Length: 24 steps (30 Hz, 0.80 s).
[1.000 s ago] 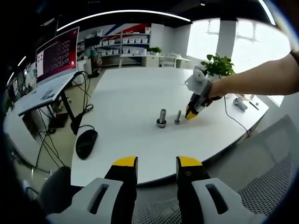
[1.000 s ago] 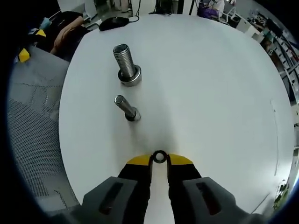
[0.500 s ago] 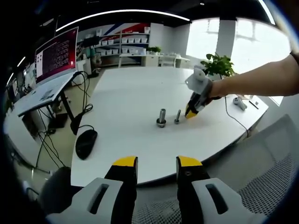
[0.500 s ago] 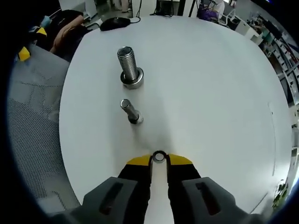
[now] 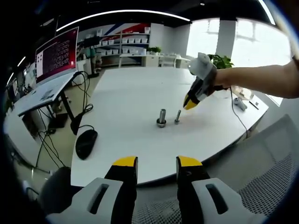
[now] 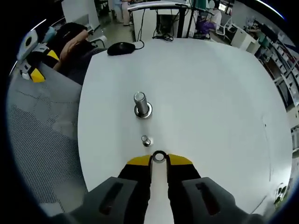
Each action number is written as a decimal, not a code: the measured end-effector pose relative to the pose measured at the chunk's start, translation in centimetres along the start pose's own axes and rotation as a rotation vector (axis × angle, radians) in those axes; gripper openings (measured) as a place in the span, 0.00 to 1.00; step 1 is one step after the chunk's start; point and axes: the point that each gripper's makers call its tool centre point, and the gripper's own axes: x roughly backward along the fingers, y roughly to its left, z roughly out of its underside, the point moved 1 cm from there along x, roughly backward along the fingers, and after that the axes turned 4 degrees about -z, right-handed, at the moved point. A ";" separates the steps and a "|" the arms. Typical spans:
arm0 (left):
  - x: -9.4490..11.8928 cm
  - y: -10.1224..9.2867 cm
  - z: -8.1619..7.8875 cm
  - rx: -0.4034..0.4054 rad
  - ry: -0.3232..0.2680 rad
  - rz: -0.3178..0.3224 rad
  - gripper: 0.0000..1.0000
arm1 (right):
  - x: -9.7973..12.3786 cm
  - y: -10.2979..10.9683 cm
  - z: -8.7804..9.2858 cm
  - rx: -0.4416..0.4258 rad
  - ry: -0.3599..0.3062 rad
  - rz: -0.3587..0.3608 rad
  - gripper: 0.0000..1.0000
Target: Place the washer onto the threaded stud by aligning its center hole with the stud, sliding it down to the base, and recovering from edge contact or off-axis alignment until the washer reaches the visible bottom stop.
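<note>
A round white table carries two upright bolts well apart from its edges: a thick threaded stud with a washer-like collar at its base, and a thinner threaded stud just beside it. A black computer mouse lies near the table's edge. The washer is gripped between the tips of the right gripper, held above the table just short of the thinner stud. The right gripper is also seen raised over the two studs in the left gripper view. The left gripper is held off the table's edge, jaws parted with nothing between them. A grey mesh chair, a dark monitor, shelving and a potted plant surround the table.
</note>
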 end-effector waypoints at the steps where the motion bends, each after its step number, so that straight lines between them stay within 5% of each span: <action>1: 0.0 0.0 0.0 0.000 0.000 0.000 0.31 | 0.0 0.1 -0.3 0.009 0.000 -0.002 0.14; 11: 0.0 -0.1 -0.1 0.001 -0.001 0.000 0.31 | -0.2 1.7 -2.3 0.073 0.010 -0.059 0.14; 24: 0.0 0.0 0.0 0.002 -0.003 0.001 0.31 | -1.3 2.2 -2.5 0.093 0.048 -0.066 0.14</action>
